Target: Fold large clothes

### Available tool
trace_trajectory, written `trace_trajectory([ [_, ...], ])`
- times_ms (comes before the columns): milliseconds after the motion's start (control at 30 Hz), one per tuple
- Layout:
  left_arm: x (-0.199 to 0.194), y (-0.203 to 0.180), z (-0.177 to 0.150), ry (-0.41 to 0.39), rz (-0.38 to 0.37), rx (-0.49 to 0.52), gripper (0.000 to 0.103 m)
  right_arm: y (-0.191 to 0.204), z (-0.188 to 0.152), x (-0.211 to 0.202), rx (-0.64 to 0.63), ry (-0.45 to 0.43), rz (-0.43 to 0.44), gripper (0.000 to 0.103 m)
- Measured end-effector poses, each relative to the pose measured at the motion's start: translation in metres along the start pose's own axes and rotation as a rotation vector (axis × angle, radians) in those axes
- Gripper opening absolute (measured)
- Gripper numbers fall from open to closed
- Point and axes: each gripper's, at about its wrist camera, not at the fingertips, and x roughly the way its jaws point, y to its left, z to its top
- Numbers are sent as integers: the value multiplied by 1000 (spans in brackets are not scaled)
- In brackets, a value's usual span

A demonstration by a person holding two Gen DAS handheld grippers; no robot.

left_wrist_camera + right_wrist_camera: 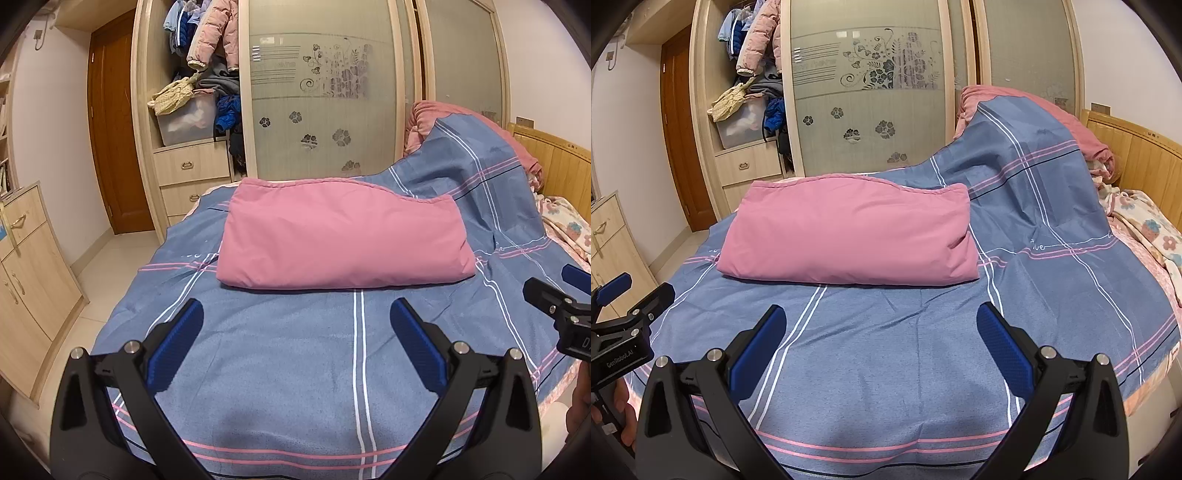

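A pink garment (343, 236) lies folded into a thick rectangle on the blue plaid bedspread (288, 354); it also shows in the right wrist view (849, 232). My left gripper (295, 328) is open and empty, held above the bedspread short of the folded garment's near edge. My right gripper (881, 332) is open and empty, also short of the near edge. Each gripper shows at the edge of the other's view: the right one (554, 299) and the left one (624, 299).
The bedspread (1034, 173) rises over a pink quilt pile (1027, 99) at the back right. A floral blanket (1148, 225) lies by the wooden headboard (1137, 155). A wardrobe (325, 92) with hanging clothes stands behind the bed. A cabinet (26, 266) stands at left.
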Motion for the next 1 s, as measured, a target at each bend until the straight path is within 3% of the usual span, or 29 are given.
trace_trajectory([
  [1000, -3, 1, 0, 4, -23, -28, 101, -1, -1, 8, 3, 23, -5, 102],
])
